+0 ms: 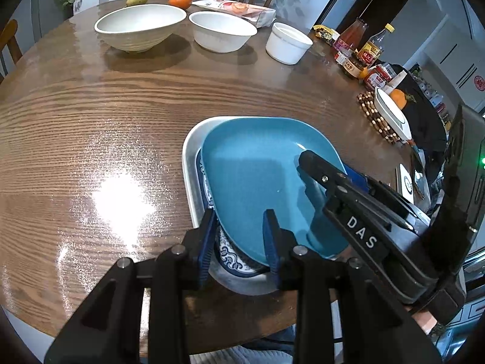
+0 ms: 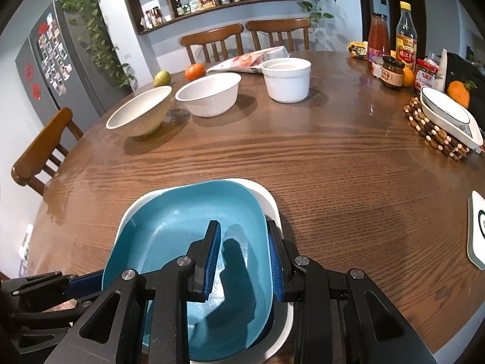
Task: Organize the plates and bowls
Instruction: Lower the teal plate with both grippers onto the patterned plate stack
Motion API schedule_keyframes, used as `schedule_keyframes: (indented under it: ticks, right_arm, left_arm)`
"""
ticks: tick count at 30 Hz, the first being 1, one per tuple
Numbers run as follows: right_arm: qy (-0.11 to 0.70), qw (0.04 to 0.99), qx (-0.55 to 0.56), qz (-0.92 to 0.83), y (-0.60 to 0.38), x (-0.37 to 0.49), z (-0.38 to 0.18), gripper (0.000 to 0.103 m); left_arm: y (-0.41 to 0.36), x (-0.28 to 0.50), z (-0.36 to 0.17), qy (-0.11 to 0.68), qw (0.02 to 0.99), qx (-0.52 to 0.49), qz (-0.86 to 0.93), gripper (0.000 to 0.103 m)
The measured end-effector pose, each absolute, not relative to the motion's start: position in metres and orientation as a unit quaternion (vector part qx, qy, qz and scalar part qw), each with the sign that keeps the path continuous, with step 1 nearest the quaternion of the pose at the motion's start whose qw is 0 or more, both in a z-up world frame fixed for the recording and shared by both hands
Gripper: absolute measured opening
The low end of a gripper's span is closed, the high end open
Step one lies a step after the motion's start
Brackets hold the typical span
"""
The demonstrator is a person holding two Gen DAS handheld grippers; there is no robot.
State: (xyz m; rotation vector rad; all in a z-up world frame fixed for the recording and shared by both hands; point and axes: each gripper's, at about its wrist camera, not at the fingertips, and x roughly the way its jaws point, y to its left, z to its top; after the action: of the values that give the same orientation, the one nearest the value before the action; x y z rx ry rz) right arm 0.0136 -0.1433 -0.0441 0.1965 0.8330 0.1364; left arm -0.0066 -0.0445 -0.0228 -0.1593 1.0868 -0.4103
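A teal square plate lies on a blue-patterned plate, and both rest in a white square plate near the table's front edge. My left gripper straddles the teal plate's near rim, with one pad outside and one inside, shut on it. My right gripper clamps the plate's right rim the same way, and in the left wrist view that right gripper reaches in from the right. Three white bowls stand in a row at the far side.
Bottles and jars crowd the far right. A white dish sits on a beaded trivet, with an orange beside it. A pear, an orange and a snack packet lie behind the bowls. Wooden chairs ring the table.
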Motion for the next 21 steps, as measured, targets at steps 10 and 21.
schedule_keyframes:
  ticks: [10,21]
  right_arm:
    - [0.406,0.907,0.090,0.062,-0.1414,0.0143,-0.0461,0.033]
    - [0.406,0.907,0.089,0.062,-0.1404,0.0139,-0.0475,0.033]
  left_arm:
    - [-0.0462,-0.0057,-0.0245,0.512,0.833,-0.073,-0.195,0.029]
    - [-0.0473,-0.0063,-0.0238,0.513,0.833,-0.076,-0.195,0.032]
